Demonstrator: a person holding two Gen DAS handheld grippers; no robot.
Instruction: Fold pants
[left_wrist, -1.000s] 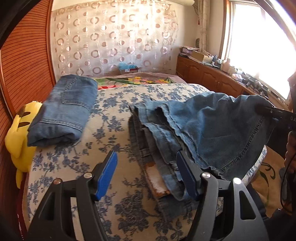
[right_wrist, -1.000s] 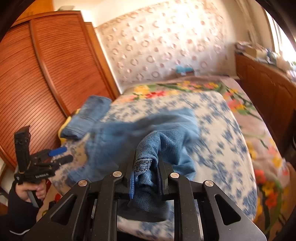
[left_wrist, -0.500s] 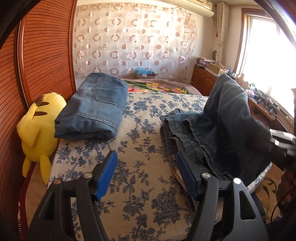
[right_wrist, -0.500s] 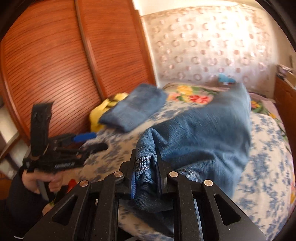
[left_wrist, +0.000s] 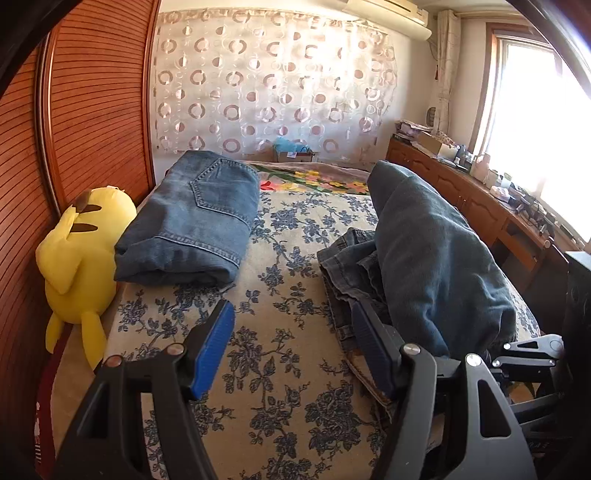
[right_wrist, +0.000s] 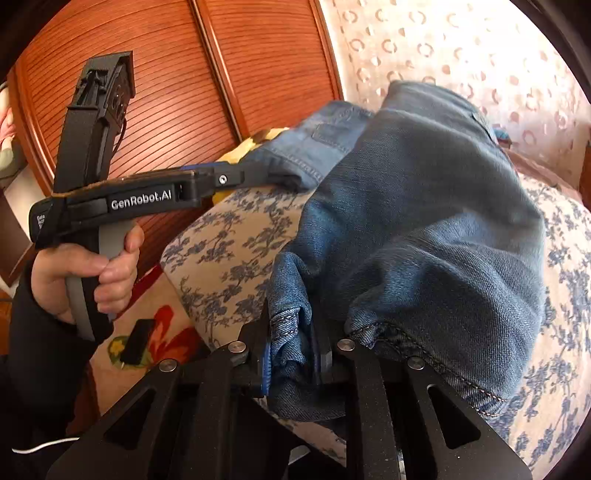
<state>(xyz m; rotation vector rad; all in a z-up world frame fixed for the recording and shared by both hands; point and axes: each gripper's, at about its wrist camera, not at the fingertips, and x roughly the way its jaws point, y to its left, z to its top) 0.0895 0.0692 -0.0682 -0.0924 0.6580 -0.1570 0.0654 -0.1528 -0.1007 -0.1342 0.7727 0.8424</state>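
A pair of blue jeans lies on the right side of the flowered bed, its upper layer arched up into a hump. My right gripper is shut on a bunched fold of those jeans, near the bed's front edge. My left gripper stands open over the bedspread with nothing between its blue pads, its right finger close beside the jeans' lower layers. In the right wrist view a hand holds that left gripper out over the bed's corner.
A second pair of jeans, folded, lies at the bed's far left beside a yellow plush toy. Wooden slatted doors run along the left. A cluttered wooden counter runs under the window on the right. A flowered rug covers the floor.
My right gripper has swung the held end of the jeans over and down toward the bed's front edge, doubling the cloth into a hump. The left gripper shifted left, then held still, open.
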